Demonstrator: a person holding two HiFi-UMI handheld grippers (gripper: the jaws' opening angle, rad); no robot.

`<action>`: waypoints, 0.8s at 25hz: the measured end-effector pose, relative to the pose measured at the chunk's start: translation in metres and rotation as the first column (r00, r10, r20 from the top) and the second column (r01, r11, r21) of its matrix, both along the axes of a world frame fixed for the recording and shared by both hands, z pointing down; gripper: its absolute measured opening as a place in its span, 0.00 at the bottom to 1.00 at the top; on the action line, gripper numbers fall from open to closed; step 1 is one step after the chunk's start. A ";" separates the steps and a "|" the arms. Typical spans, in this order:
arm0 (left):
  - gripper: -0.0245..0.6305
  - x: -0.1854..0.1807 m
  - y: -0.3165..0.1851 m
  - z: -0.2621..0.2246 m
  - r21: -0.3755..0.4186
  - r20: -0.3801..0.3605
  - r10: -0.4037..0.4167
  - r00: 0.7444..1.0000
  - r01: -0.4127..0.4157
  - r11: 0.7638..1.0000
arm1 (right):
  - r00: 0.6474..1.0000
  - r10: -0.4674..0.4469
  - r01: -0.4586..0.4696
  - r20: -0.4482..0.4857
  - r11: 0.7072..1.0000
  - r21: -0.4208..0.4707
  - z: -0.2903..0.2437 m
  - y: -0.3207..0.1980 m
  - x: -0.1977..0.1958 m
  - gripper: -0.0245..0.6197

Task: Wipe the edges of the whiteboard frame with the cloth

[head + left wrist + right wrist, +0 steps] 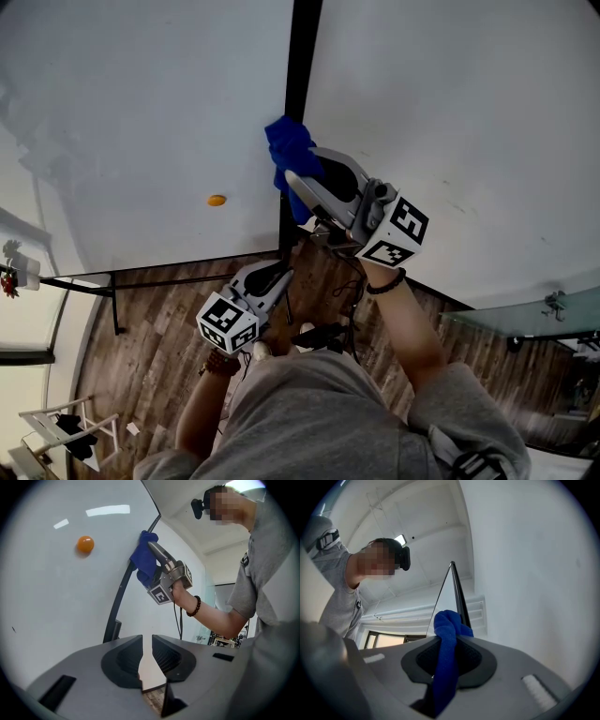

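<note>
Blue cloth [286, 145] is sitting bunched between the jaws of the right gripper [305, 169], which are clamping it tight. The free wad is pressing against the black whiteboard frame [302, 56] on the board's vertical side edge.

Judgement: bunching the cloth ahead of the jaw tips is letting fabric, not plastic, meet the strip, so the wipe looks to be under way along this edge.

Left gripper [146, 639] is hanging low beside the person's body, jaws a narrow slit apart, nothing in them. It is probably idling because one gripper suffices.

Small orange disc [217, 200] is sticking to the whiteboard [141, 94] face, well apart from the cloth.

No containers are showing in any view.
</note>
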State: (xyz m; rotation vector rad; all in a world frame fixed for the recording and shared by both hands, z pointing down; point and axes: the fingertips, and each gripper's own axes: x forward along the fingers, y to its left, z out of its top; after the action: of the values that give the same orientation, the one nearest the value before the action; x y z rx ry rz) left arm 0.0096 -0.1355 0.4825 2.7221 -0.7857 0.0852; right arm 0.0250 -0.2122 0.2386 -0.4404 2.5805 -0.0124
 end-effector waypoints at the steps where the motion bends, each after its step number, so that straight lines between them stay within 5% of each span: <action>1: 0.14 -0.001 0.001 0.001 -0.002 -0.001 -0.003 1.000 0.003 1.000 | 1.000 -0.001 0.001 0.001 1.000 -0.004 0.002 0.000 0.000 0.15; 20: 0.14 -0.006 0.003 -0.008 -0.002 -0.035 -0.035 0.999 0.034 0.999 | 0.999 0.040 -0.040 0.010 0.998 -0.049 0.023 0.000 -0.001 0.15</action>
State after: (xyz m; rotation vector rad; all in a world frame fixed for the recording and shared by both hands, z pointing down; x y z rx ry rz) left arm 0.0034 -0.1322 0.4747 2.7004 -0.8222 0.0307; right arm 0.0239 -0.2125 0.2614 -0.5084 2.5643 -0.0640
